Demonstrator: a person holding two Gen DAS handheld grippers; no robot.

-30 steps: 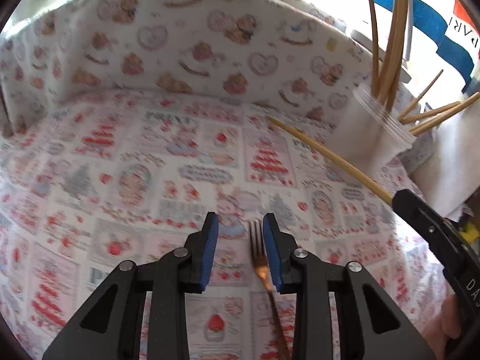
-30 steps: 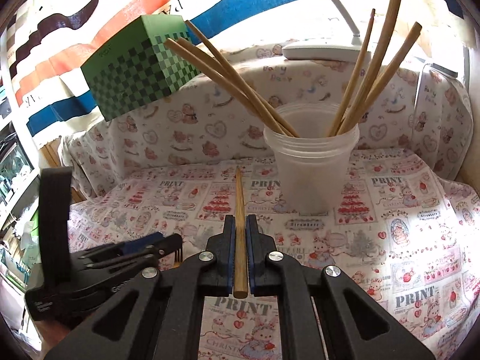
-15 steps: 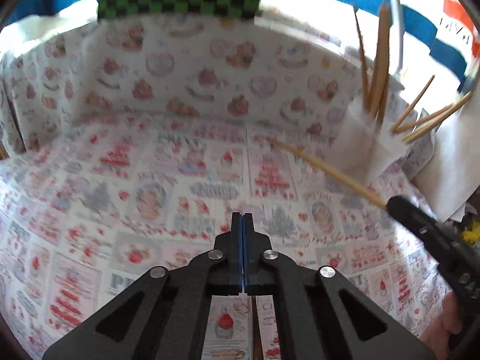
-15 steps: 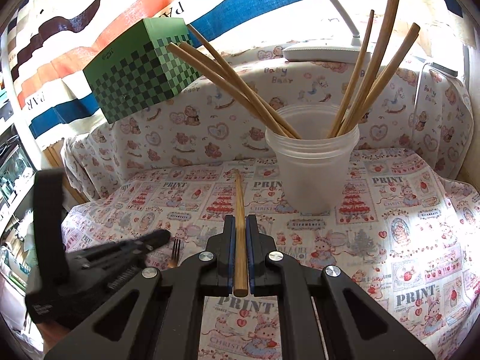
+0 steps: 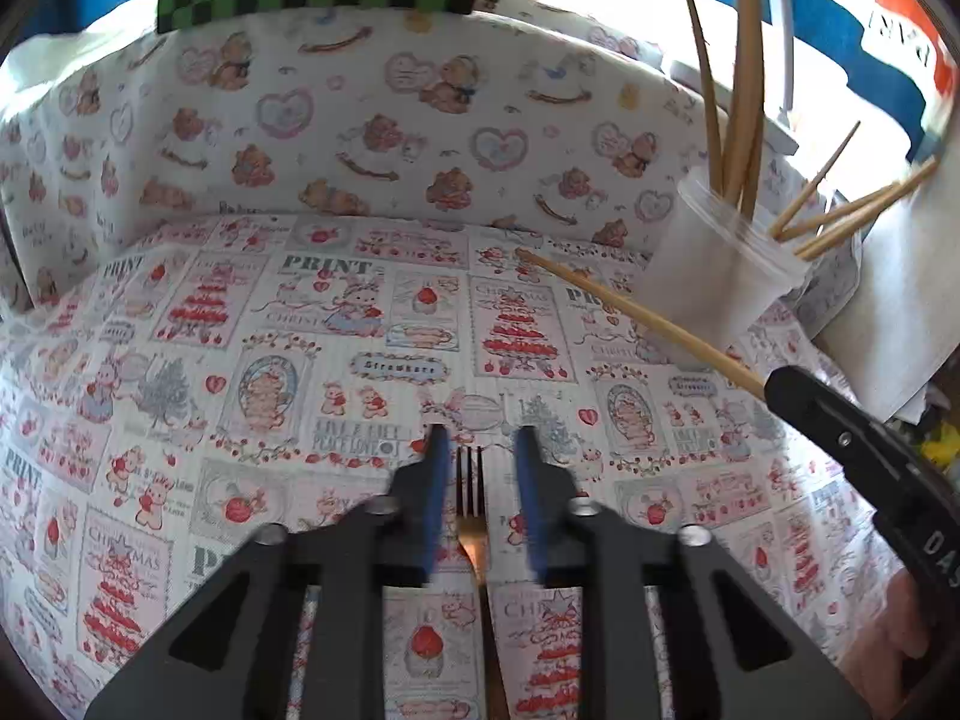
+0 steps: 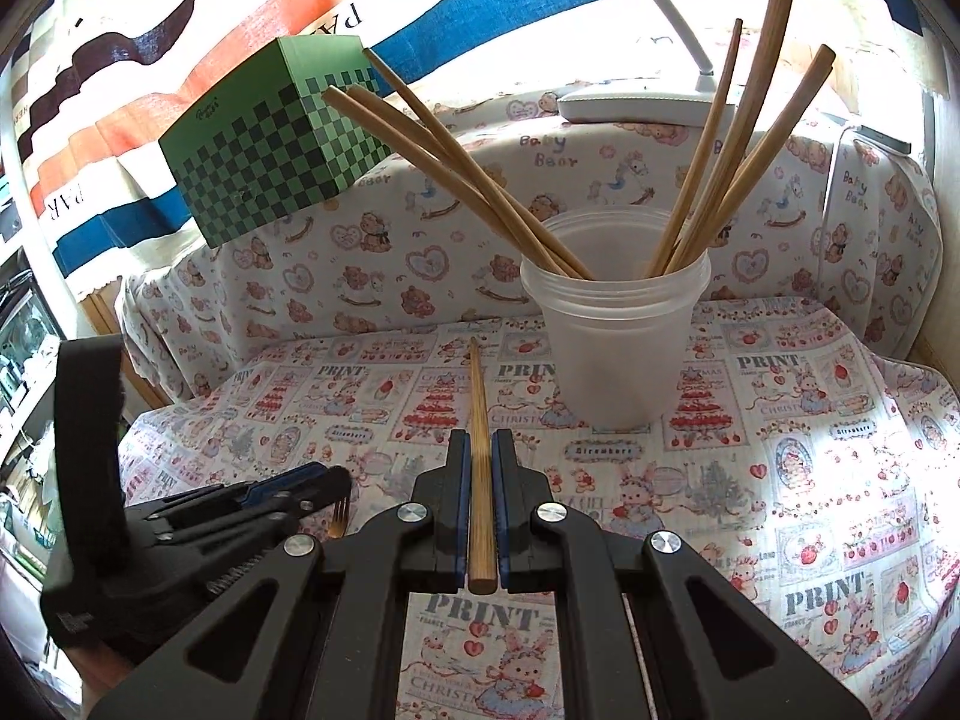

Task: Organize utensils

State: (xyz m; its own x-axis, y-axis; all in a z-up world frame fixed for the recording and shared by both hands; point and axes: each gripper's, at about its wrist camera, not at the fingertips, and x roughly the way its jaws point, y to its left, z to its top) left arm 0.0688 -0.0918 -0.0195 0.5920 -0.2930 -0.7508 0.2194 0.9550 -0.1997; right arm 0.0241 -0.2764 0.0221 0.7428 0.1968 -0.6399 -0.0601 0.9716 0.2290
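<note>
The left claw (image 5: 477, 468) stood open, its 2 fingers astride a fork (image 5: 471, 516) lying on the bench (image 5: 288, 360). The right claw (image 6: 478, 462) gripped 1 chopstick (image 6: 480, 438), pointing left of the plastic cup (image 6: 618, 342) holding 6 more.

Left gripper (image 5: 477, 462) was low over the surface, jaws parted, blue pads (image 5: 437, 480) well apart, pointing forward. Right gripper (image 6: 478, 456) was level, jaws closed with a narrow gap between the pads (image 6: 461, 480). In the right wrist view, the left gripper sat lower left, beside the right one.
</note>
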